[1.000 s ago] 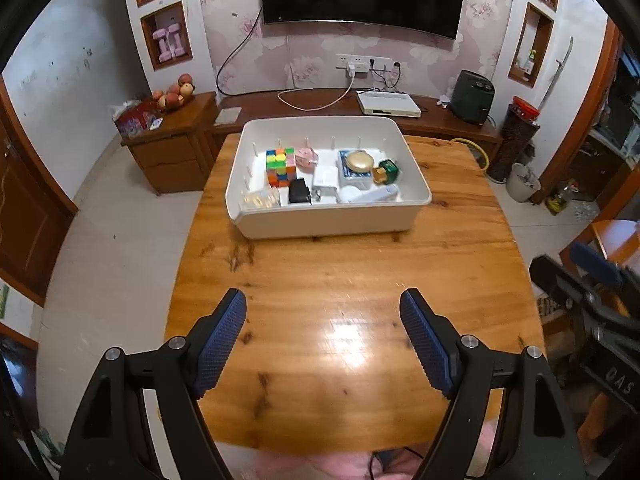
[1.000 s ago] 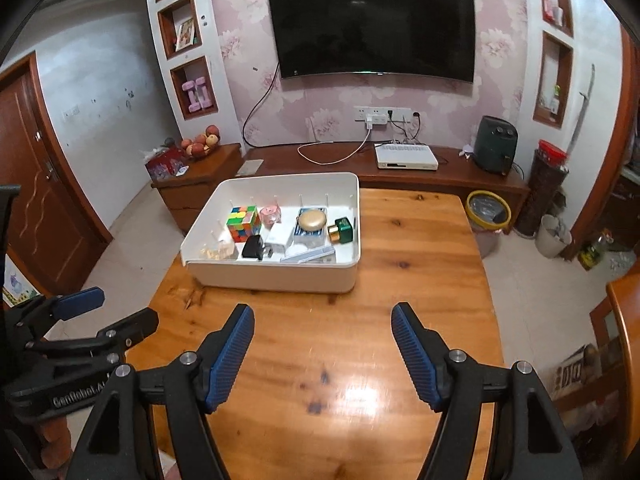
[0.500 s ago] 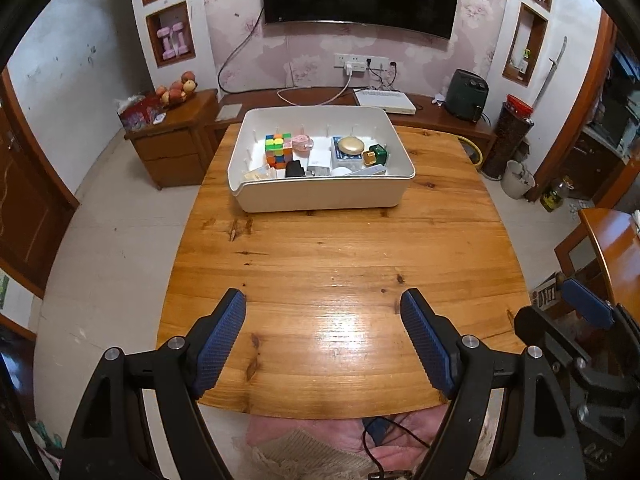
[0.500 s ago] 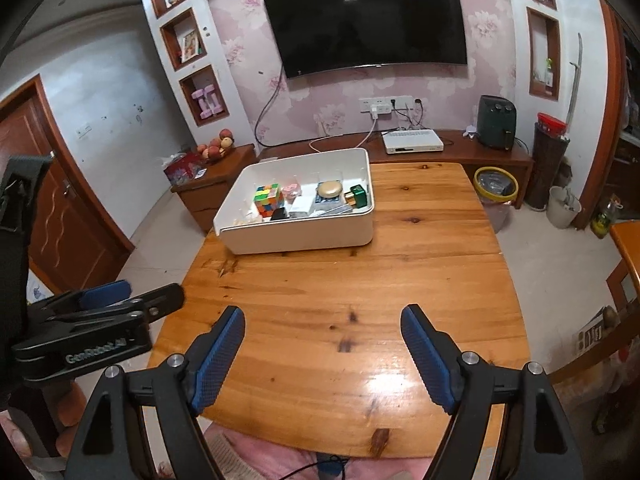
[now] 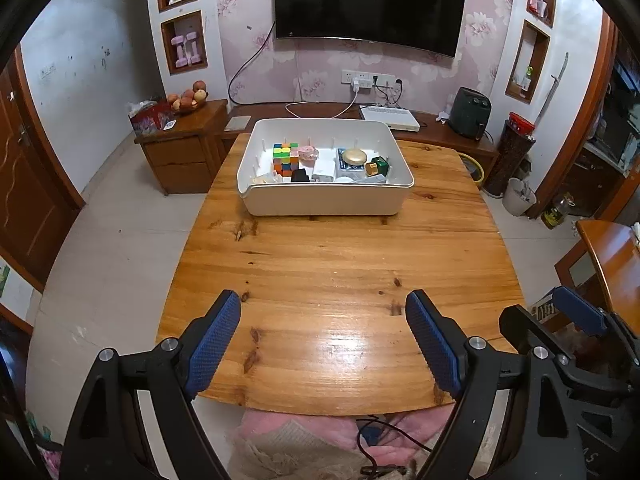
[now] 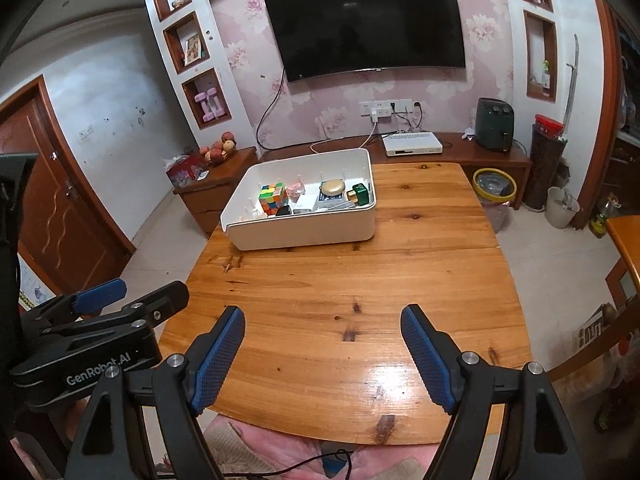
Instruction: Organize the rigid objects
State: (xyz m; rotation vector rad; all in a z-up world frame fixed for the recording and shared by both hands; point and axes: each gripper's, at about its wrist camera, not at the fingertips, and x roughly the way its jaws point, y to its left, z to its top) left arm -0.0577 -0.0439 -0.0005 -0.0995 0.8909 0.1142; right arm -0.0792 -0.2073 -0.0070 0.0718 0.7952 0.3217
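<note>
A white bin (image 5: 324,200) (image 6: 304,232) stands at the far side of the wooden table (image 5: 340,264). It holds a colourful puzzle cube (image 5: 285,157) (image 6: 271,197), a gold round tin (image 5: 353,156) (image 6: 333,188), a green box (image 5: 380,165) (image 6: 361,193) and several other small items. My left gripper (image 5: 323,316) is open and empty over the table's near edge. My right gripper (image 6: 322,330) is open and empty beside it. Each gripper shows at the side of the other's view.
A low wooden TV cabinet (image 5: 432,132) with a white set-top box (image 5: 390,117) stands behind the table under a wall TV. A side cabinet (image 5: 180,152) is at the far left. A yellow-rimmed bin (image 6: 494,186) and a second table (image 5: 612,252) are at the right.
Both grippers have pulled back toward me and risen, so the bin looks smaller and farther and the table's near edge shows. Both stayed open and empty.
</note>
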